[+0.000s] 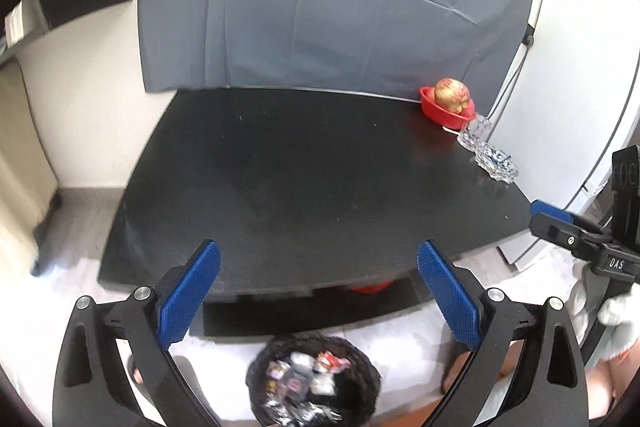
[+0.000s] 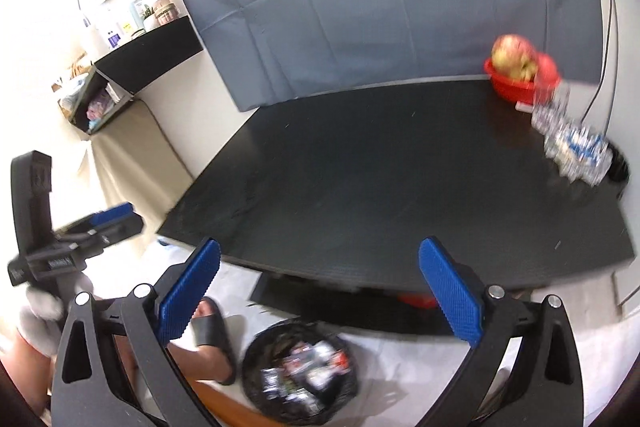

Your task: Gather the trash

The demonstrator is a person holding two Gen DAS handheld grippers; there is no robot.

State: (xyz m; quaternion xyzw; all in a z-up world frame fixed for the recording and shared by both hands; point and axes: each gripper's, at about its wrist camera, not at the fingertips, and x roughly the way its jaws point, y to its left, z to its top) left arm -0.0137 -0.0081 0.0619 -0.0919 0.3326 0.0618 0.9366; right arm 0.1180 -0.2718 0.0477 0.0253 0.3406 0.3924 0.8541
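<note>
So there's one bin (image 1: 314, 381) lined with a black bag on the floor just in front of the black table (image 1: 304, 179), stuffed with a blurry heap of wrappers (image 1: 308, 379) I can't really count, and the tabletop only has one red bowl (image 1: 446, 111) with one apple (image 1: 452, 95) in it plus two glass dishes (image 1: 486, 149) in the far right corner. Both grippers hang above the bin tilted down toward it, left gripper (image 1: 318, 297) and right gripper (image 2: 320, 297) side by side, each held by a white-gloved hand (image 1: 618, 311). Fingers on both are spread wide with nothing between them.
</note>
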